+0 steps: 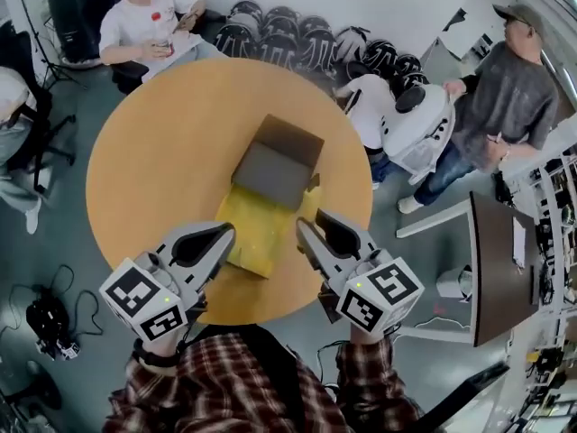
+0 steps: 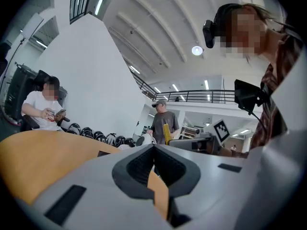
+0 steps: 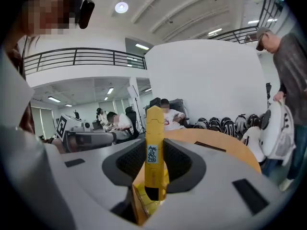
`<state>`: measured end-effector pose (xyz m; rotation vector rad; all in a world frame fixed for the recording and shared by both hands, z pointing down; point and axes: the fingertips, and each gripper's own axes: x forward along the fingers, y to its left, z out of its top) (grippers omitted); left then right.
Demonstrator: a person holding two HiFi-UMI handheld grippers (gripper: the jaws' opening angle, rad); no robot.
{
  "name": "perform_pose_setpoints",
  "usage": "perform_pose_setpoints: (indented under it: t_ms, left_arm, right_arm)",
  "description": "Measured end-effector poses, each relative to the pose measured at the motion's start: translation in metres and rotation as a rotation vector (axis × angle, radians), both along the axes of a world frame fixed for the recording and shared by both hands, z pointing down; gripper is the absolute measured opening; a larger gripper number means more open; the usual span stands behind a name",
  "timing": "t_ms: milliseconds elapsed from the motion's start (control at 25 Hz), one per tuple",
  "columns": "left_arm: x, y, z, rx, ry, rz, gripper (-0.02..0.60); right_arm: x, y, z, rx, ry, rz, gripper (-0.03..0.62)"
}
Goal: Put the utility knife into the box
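An open cardboard box [image 1: 268,175] with a yellow lining lies in the middle of the round orange table [image 1: 153,152]. In the right gripper view, the yellow utility knife [image 3: 154,147] stands upright with my right gripper [image 3: 154,163] shut on its lower part. The box's yellow inside [image 3: 144,200] shows below the jaws. In the head view this gripper [image 1: 305,226] sits at the box's near right corner. My left gripper [image 1: 224,233] is at the near left corner, shut with nothing in it [image 2: 154,148]. From the left gripper view the knife [image 2: 166,131] shows across the box.
A person sits behind the table at the back left [image 1: 149,21]. Another person stands at the right [image 1: 509,97] beside a white machine [image 1: 419,129]. Dark helmets [image 1: 297,34] line the back wall. A desk [image 1: 496,269] stands to the right.
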<state>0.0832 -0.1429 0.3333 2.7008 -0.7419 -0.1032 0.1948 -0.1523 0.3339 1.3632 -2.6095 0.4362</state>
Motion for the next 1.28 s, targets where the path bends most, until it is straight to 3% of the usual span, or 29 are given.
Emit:
perform_pose_setpoints:
  t_ms: [280,560,960,1280]
  left_arm:
    - [-0.033,-0.006,0.011,-0.033,0.002,-0.102,0.011]
    - [-0.058,-0.013,0.023,-0.061,0.008,-0.171,0.011]
    - [-0.088,0.006,0.058,-0.132,0.008,-0.265,0.011]
    - [-0.093,0.016,0.061,-0.147,0.01,-0.305,0.011]
  right_arm:
    - [-0.028,-0.042,0.045,-0.108,0.14,-0.131,0.121]
    - [-0.052,-0.07,0.13,-0.292,0.296,-0.254,0.121]
    - [-0.062,-0.064,0.272,-0.547,0.537,-0.381,0.121]
    - [-0.065,-0.064,0.321,-0.638,0.717,-0.443,0.122]
